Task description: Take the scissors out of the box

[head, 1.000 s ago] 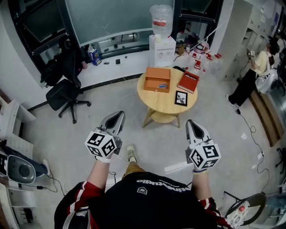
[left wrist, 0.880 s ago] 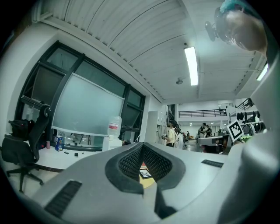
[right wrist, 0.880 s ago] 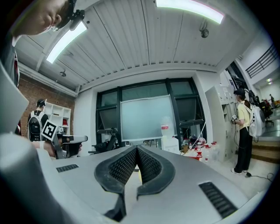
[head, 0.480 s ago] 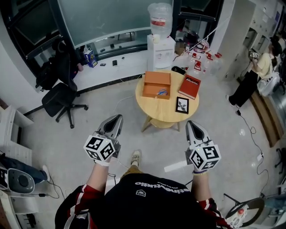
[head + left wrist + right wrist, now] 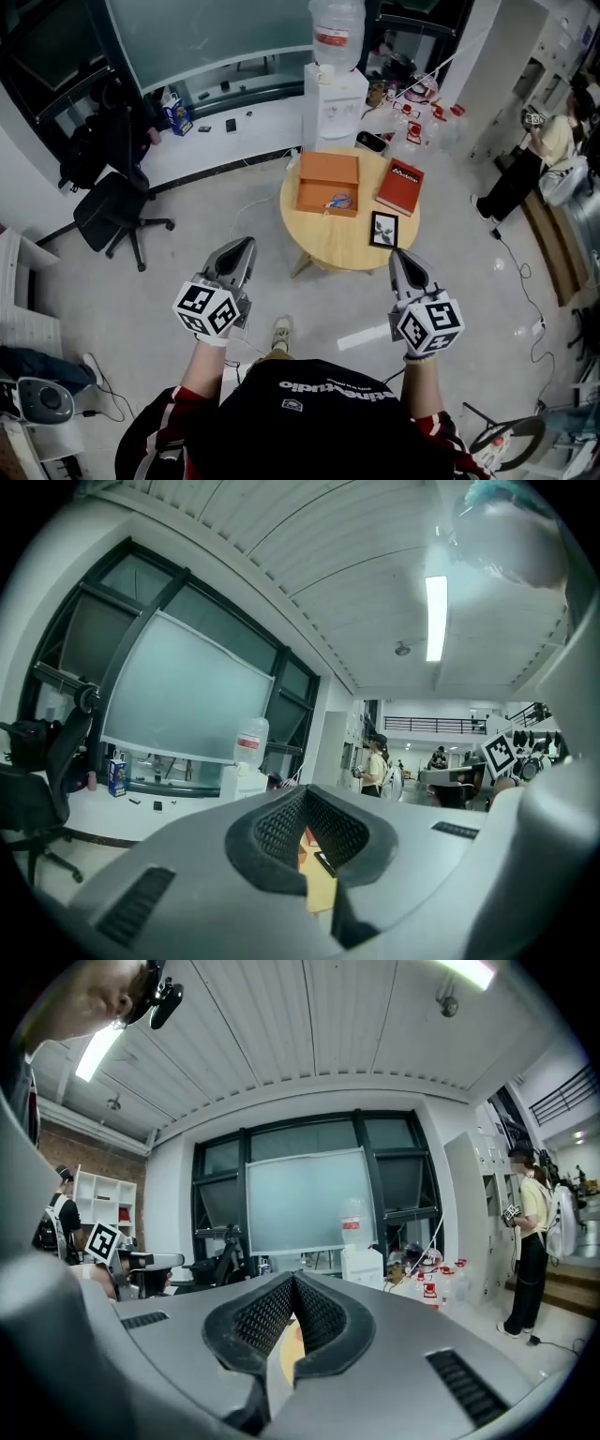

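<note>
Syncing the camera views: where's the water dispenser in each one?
Head view: water dispenser at top centre, beyond the round table.
Left gripper view: dispenser left of centre, mid-height.
Right gripper view: dispenser right of centre, mid-height.
Shared landmark: the frosted glass panel to its left in all three.

Office/lab w/ swivel chair (image 5: 111, 211), water cooler (image 5: 335, 84), glass partition (image 5: 206, 37).

On the round wooden surface (image 5: 328, 240), the flat orange cardboard box (image 5: 327, 178) sits far left, the blue-handled scissors (image 5: 339, 200) inside. The red hardcover book (image 5: 399, 187) lies right, with the small black-framed picture (image 5: 382, 229) before it.
</note>
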`<state>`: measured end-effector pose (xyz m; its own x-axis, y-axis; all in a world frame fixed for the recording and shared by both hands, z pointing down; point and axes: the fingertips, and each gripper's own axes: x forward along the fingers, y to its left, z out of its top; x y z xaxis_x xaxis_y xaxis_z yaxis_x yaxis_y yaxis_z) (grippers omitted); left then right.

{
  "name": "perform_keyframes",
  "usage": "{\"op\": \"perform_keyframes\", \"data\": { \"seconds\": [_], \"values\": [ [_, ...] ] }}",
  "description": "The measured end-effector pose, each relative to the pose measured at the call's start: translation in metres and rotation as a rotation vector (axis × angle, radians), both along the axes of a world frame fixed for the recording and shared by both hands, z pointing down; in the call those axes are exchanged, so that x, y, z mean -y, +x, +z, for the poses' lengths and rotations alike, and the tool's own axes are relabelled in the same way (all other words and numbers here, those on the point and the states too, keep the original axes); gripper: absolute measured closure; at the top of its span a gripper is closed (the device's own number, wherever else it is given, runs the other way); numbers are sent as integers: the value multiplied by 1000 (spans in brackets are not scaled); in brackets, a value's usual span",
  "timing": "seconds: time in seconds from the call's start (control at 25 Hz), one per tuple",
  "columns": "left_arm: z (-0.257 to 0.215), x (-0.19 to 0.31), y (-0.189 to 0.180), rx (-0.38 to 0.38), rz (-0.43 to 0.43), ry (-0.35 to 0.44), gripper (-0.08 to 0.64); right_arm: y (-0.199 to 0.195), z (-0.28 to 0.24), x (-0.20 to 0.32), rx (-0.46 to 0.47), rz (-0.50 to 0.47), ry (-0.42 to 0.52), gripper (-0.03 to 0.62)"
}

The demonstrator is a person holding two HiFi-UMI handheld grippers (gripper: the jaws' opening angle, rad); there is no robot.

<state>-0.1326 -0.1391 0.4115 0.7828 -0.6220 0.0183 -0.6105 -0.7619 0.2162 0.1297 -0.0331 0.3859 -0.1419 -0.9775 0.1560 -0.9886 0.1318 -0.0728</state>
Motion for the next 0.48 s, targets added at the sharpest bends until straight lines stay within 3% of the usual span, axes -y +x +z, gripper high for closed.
{"op": "perform_keyframes", "data": {
  "seconds": [0.48],
  "values": [
    [-5, 110, 17, 13, 102, 16, 545, 13, -18, 97, -24, 91, 10, 566]
  ]
}}
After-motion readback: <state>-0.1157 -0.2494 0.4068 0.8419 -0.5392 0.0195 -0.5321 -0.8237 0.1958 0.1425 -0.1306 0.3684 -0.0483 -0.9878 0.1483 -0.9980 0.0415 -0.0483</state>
